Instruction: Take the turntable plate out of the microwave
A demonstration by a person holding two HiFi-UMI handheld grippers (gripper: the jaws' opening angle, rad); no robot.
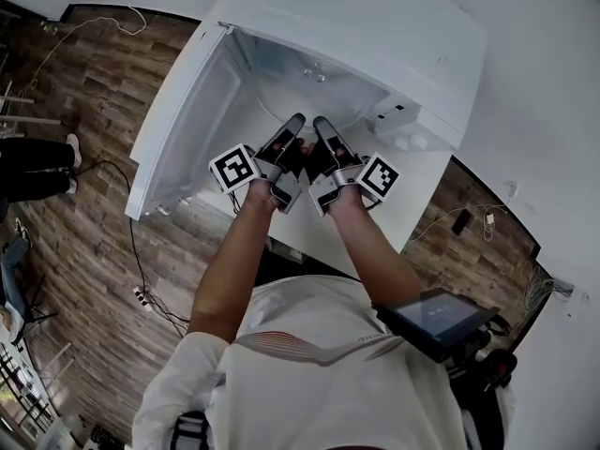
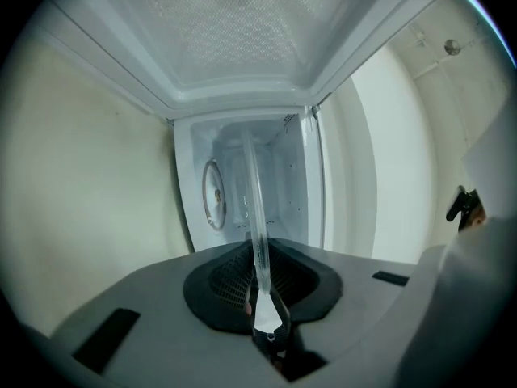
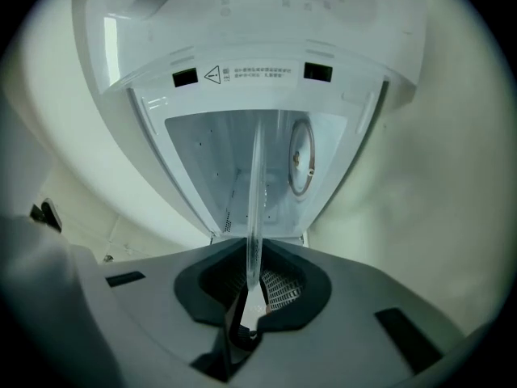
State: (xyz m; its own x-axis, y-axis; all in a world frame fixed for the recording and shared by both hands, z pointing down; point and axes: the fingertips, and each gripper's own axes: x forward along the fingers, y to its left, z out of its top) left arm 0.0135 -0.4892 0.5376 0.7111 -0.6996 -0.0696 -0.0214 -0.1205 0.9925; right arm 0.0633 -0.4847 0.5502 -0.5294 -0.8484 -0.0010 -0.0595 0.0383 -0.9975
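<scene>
You get the clear round glass turntable plate (image 2: 255, 208) only edge-on in both gripper views, a thin upright line, so its face and far rim cannot be judged. Its near rim disappears between the black pads of your left gripper (image 2: 260, 301) and right gripper (image 3: 252, 293). In your head view the glass is too faint to trace. The warning label (image 3: 254, 73) on the white microwave (image 3: 242, 23) carries print too small to read. A person's dark-trousered legs (image 1: 33, 169) are cut off at the left edge.
</scene>
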